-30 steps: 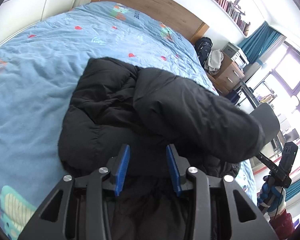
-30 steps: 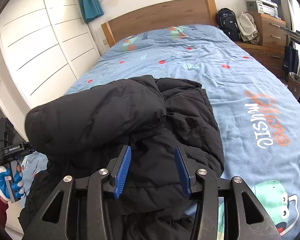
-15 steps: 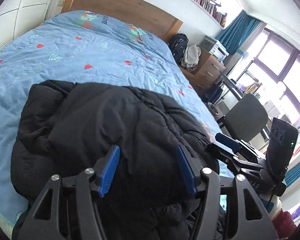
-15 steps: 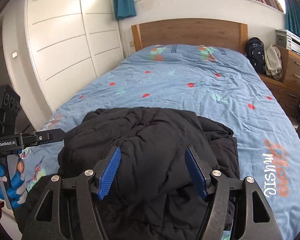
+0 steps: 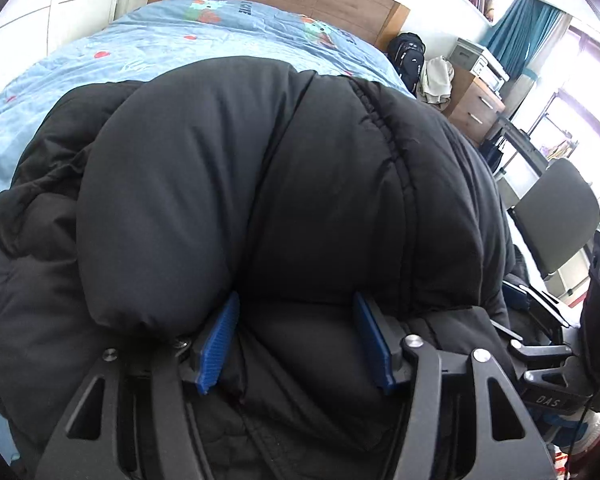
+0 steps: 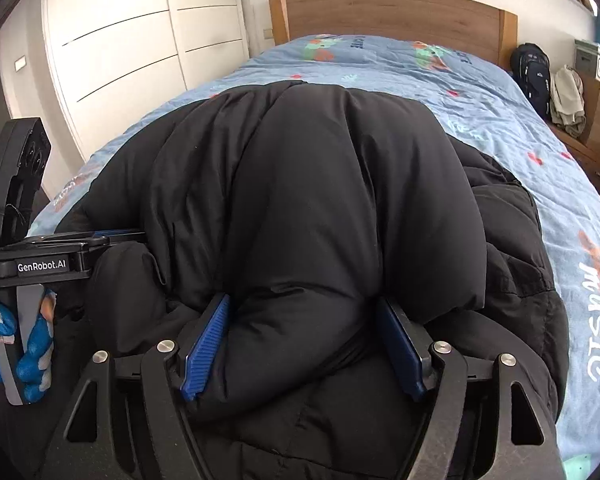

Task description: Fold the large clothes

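A black puffy jacket [image 5: 260, 160] lies bunched on the blue bedspread [image 5: 100, 52], its top layer folded over into a thick roll. My left gripper [image 5: 296, 304] is pushed into the near edge of that roll. Its blue pads stand apart and padding bulges between them. In the right wrist view the same jacket [image 6: 320, 180] fills the middle, and my right gripper [image 6: 303, 302] is sunk into the roll beside the left one. Its jaws are opening, with jacket padding between them. A blue-gloved hand [image 6: 32, 344] holds the left gripper's handle at the left edge.
The bedspread [image 6: 500, 92] runs back to a wooden headboard [image 6: 380, 12]. White wardrobe doors [image 6: 120, 40] line the left side. A backpack [image 6: 534, 72] and a wooden dresser [image 5: 476, 104] stand to the right of the bed, with a grey chair [image 5: 556, 220] nearer.
Both grippers have come forward and down onto the jacket, which now fills both views. Both pairs of jaws stand wider than before. The folded-over part lies across the jacket's body.
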Action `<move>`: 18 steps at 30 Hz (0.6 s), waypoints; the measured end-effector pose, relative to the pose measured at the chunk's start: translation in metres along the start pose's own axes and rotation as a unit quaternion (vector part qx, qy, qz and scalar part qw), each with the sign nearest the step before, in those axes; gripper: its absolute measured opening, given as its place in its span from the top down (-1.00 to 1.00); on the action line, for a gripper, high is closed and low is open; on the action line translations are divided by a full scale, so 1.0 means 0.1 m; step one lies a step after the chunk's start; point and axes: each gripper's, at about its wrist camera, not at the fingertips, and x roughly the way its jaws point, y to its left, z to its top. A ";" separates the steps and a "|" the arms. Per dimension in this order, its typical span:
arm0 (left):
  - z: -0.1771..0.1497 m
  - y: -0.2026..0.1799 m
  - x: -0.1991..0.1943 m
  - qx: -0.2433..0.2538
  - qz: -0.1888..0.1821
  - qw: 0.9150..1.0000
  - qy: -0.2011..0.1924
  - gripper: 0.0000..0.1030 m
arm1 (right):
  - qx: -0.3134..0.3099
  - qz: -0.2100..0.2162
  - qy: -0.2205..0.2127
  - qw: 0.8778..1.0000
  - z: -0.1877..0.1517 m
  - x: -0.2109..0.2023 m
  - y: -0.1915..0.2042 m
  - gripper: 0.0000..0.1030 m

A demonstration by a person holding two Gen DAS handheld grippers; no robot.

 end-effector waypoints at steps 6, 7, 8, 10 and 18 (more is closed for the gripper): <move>-0.05 -0.09 0.14 0.030 0.044 0.998 -0.031 -0.12 | 0.003 -0.003 -0.010 1.000 -0.06 0.05 -0.03 -0.42; -0.09 -0.10 0.15 0.036 0.050 0.997 -0.039 -0.12 | 0.004 -0.003 -0.014 1.000 -0.09 0.04 -0.03 -0.42; -0.11 -0.11 0.16 0.040 0.055 0.997 -0.047 -0.13 | 0.004 -0.003 -0.018 1.000 -0.10 0.05 -0.03 -0.42; -0.12 -0.13 0.19 0.045 0.062 0.996 -0.055 -0.13 | 0.004 -0.006 -0.025 1.000 -0.15 0.05 -0.02 -0.42; -0.20 -0.14 0.19 0.051 0.069 0.994 -0.067 -0.13 | 0.007 -0.008 -0.033 0.999 -0.19 0.09 0.00 -0.43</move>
